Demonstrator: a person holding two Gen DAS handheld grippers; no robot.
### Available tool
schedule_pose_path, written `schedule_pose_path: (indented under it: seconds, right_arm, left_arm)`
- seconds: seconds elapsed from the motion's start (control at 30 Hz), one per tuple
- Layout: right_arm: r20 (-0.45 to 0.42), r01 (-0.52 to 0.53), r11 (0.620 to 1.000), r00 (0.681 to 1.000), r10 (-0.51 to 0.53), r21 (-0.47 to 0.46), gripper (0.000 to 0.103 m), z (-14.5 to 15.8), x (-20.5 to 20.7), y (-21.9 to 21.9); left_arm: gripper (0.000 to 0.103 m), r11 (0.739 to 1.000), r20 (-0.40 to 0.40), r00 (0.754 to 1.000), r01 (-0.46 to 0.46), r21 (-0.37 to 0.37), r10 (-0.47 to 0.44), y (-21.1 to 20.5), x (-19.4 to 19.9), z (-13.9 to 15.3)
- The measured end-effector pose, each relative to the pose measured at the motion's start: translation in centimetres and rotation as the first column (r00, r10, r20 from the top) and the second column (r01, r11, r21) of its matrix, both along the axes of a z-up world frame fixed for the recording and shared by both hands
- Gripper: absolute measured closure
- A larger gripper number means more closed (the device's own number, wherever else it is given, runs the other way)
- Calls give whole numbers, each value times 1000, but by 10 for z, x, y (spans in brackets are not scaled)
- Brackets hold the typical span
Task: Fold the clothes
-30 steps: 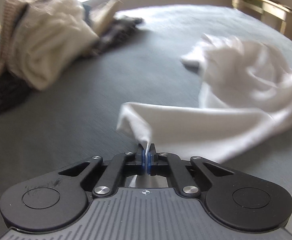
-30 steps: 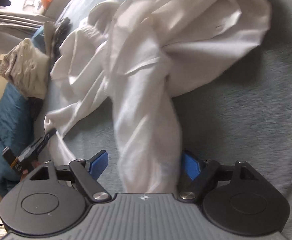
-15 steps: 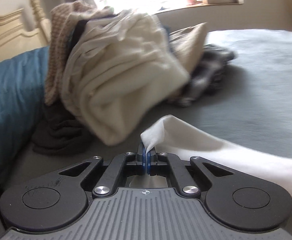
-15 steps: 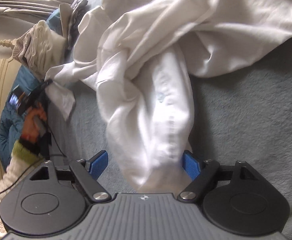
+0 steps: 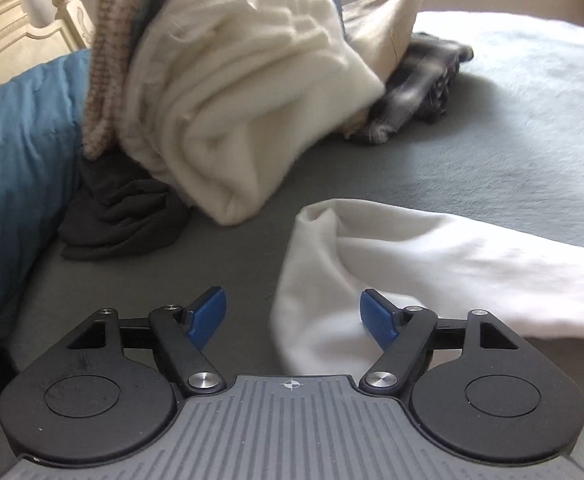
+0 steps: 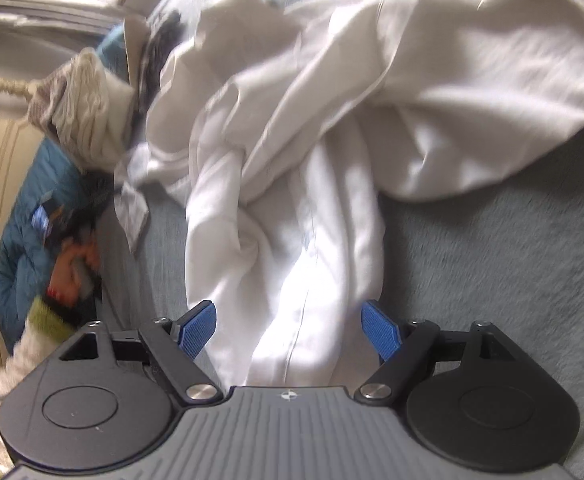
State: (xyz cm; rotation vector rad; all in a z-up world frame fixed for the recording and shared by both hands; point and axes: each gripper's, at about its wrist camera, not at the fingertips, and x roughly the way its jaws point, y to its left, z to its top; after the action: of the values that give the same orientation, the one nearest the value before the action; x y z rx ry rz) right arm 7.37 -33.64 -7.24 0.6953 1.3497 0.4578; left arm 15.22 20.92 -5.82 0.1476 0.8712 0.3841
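Left gripper (image 5: pixel 293 312) jaws opening, crumpled white cotton shirt (image 5: pixel 431 264) lies loose btwn them on grey fuzzy blanket (image 5: pixel 491 140). Right gripper (image 6: pixel 290 330) wide open w/ shirt btwn, not pinched.

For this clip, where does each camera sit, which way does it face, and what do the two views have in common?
Left wrist: on the left gripper, angled down across the grey bed at the heap of clothes; its jaws are opening over a white shirt sleeve.
Right wrist: on the right gripper, open, looking down at the crumpled shirt; the person's other hand shows, blurred.
Shared: shirt, heap, bed, blue pillow.
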Motion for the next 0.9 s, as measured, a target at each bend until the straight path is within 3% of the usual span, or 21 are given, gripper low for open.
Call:
schedule_pose_path:
  seconds: [0.13, 0.23, 0.33, 0.43, 0.57, 0.63, 0.7, 0.77, 0.9]
  right_arm:
    - [46, 41, 999, 998, -40, -19, 20, 3, 1, -10]
    - [118, 109, 990, 988, -98, -92, 20, 14, -1, -20]
    - [200, 193, 966, 967, -158, -172, 20, 26, -2, -32]
    - [287, 266, 928, 939, -188, -262, 20, 31, -5, -39]
    - [331, 264, 914, 931, -157, -308, 20, 26, 0, -32]
    - [339, 250, 916, 931, -138, -314, 21, 24, 2, -25]
    - [344, 242, 921, 930, -130, -306, 21, 23, 2, -20]
    - [343, 239, 921, 931, -128, -306, 21, 21, 2, -17]
    - [337, 228, 920, 934, -114, -319, 27, 15, 2, -14]
  left_arm:
    - [21, 999, 83, 996, -24, -28, 26, -4, -31, 26]
    - [18, 999, 146, 989, 17, -29, -13, -20, -48, 42]
    - [16, 987, 181, 976, 137, -85, -120, -51, -57, 49]
    - [15, 944, 204, 944, 293, -151, -260, -93, -61, 51]
    - [14, 820, 201, 853, 519, -242, -481, -168, -53, 38]
    - [14, 736, 185, 783, 622, -268, -594, -210, -48, 28]
    - [14, 664, 180, 706, 707, -244, -685, -250, -45, 16]
    - [14, 620, 152, 647, 761, -192, -747, -290, -45, 4]
    - [17, 569, 79, 581, 811, -134, -810, -333, -36, -17]
